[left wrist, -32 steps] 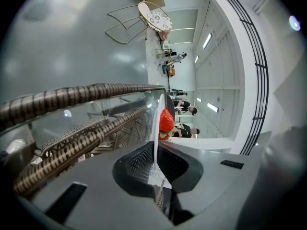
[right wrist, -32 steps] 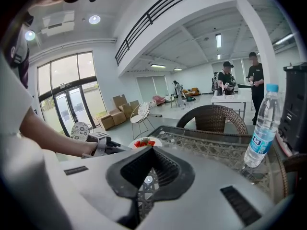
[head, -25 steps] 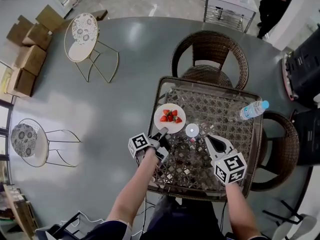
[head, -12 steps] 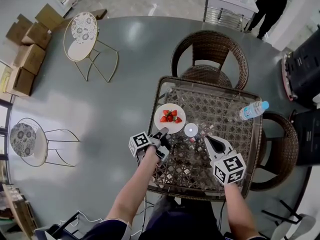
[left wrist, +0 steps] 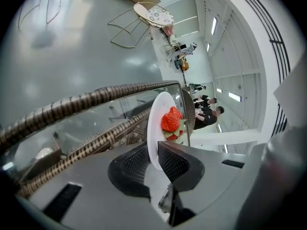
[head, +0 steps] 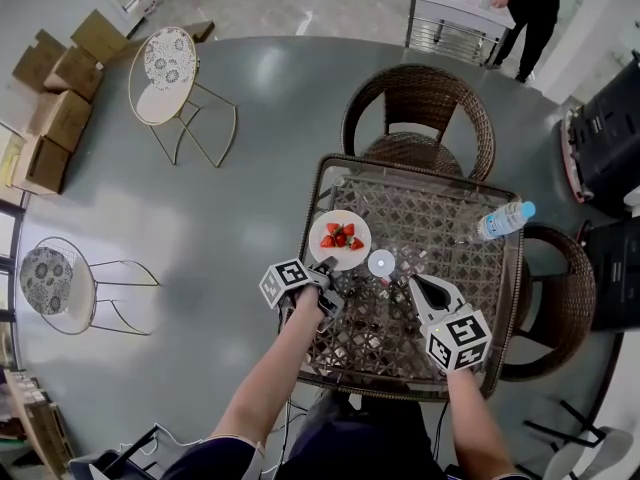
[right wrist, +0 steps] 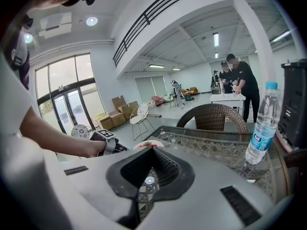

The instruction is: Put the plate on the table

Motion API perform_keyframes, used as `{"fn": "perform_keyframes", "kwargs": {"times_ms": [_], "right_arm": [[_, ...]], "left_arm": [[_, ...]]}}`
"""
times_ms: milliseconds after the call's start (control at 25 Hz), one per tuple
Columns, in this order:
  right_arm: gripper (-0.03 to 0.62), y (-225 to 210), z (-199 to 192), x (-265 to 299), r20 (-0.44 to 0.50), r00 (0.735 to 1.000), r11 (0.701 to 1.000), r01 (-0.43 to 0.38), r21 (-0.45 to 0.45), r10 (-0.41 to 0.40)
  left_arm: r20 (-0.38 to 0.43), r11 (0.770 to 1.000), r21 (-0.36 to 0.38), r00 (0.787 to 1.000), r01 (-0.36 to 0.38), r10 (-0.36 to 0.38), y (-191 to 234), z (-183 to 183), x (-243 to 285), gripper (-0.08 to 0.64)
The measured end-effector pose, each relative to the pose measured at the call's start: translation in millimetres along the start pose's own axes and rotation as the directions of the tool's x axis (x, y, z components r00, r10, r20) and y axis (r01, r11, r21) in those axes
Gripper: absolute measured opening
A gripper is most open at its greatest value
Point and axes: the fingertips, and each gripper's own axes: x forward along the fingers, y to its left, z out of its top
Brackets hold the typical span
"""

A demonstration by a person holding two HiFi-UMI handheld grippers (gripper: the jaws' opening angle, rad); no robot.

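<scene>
The left hand-held gripper (head: pixel 325 268) reaches in over the near-left part of the counter (head: pixel 432 171), a wicker frame with a glass top. Its jaws are opening, and the near rim of the white plate (head: pixel 339 238) stands between them. In the left gripper view the thin rim (left wrist: pixel 156 123) runs down between the two ribbed pads of that hand-held gripper (left wrist: pixel 154 152); the pads sit just beside it with a sliver of light below, so the hold looks let go rather than clamped. The plate lies on the counter close to its left edge, with strawberries (head: pixel 340 235) heaped at its middle.

The right hand-held gripper (head: pixel 420 286) hangs over the near-middle of the counter, its jaws apart and holding nothing. The right gripper view shows only the wicker lattice and a small round disc (right wrist: pixel 148 180) through its gap (right wrist: pixel 151 164). That disc (head: pixel 382 262) lies just right of the plate. A water bottle (head: pixel 505 219) is at the counter's right edge, well apart from both.
</scene>
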Motion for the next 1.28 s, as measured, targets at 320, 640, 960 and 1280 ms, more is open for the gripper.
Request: {"fn": "perform_keyframes", "kwargs": {"times_ms": [320, 640, 960, 1280], "right_arm": [[0.005, -0.5, 2.4, -6.4, 0.019, 1.0, 1.0, 0.007, 0.019, -0.007], [0.005, -2.0, 10.7, -8.6, 0.055, 0.998, 0.999, 0.001, 0.042, -0.003], [0.005, -5.5, 15.6, -9.1, 0.079, 0.997, 0.998, -0.007, 0.054, 0.003], [0.005, 0.7, 15.0, -12.5, 0.084, 0.996, 0.999, -0.009, 0.048, 0.005]], "left_arm": [[0.042, 0.976, 0.093, 0.98, -0.199, 0.195, -1.2, 3.7, -0.1, 0.073], [0.07, 0.907, 0.228, 0.935, -0.355, 0.348, -3.2, 2.8, -3.6, 0.119], [0.131, 0.848, 0.312, 0.903, -0.429, 0.409, 1.4, 0.9, -7.2, 0.15], [0.156, 0.827, 0.375, 0.908, -0.419, 0.389, -1.0, -5.9, -11.2, 0.178]]}}
